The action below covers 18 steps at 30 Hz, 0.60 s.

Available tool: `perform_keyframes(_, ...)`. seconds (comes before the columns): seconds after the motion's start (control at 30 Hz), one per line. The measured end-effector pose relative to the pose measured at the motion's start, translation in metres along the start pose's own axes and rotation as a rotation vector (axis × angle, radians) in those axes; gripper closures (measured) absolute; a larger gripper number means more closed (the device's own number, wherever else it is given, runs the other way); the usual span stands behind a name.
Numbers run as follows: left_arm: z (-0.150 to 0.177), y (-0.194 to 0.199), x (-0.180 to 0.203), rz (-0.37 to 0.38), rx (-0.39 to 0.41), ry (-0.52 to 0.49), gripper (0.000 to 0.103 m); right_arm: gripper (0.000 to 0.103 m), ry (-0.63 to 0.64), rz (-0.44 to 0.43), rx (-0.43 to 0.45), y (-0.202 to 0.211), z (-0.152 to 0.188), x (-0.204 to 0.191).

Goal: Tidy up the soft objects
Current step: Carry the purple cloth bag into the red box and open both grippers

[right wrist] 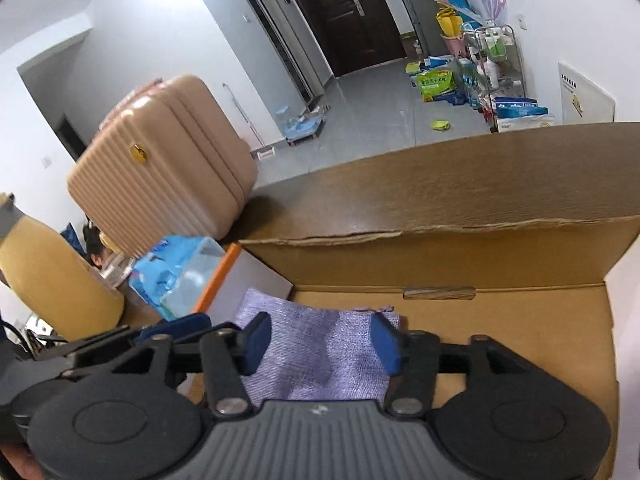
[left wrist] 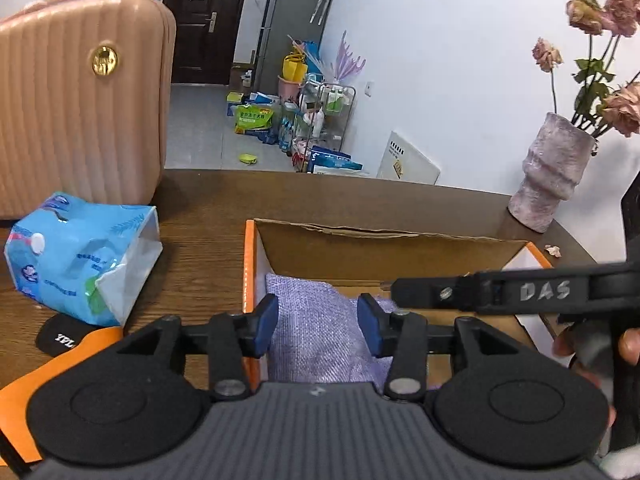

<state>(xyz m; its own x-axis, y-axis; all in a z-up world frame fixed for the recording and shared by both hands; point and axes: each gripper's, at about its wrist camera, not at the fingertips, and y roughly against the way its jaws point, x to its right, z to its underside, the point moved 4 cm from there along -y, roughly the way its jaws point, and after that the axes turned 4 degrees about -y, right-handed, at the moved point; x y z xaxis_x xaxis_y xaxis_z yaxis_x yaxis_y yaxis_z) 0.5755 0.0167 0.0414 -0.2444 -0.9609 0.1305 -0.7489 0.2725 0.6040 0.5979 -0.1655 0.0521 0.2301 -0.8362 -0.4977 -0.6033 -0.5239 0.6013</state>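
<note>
Both grippers, left (left wrist: 318, 326) and right (right wrist: 322, 346), are hovering with fingers released over a purple cloth (left wrist: 316, 332) lying inside the cardboard box (left wrist: 360, 252) on the tabletop (left wrist: 200, 208).

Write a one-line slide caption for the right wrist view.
Right claw open above a purple cloth lying in the cardboard box on the wooden table.

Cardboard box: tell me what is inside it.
Inside the cardboard box lies a purple cloth on its floor. Both gripper bodies hide the near part, so anything there is unseen.
</note>
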Motion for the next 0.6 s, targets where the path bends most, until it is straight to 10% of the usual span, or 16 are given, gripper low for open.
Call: perform_keyframes(0.6, 0.024, 0.203, 0.041, -0.076, 0.145, -0.087, 0.017, 0.018, 0.098, 0.071, 0.268, 0.229, 0.051, -0.024)
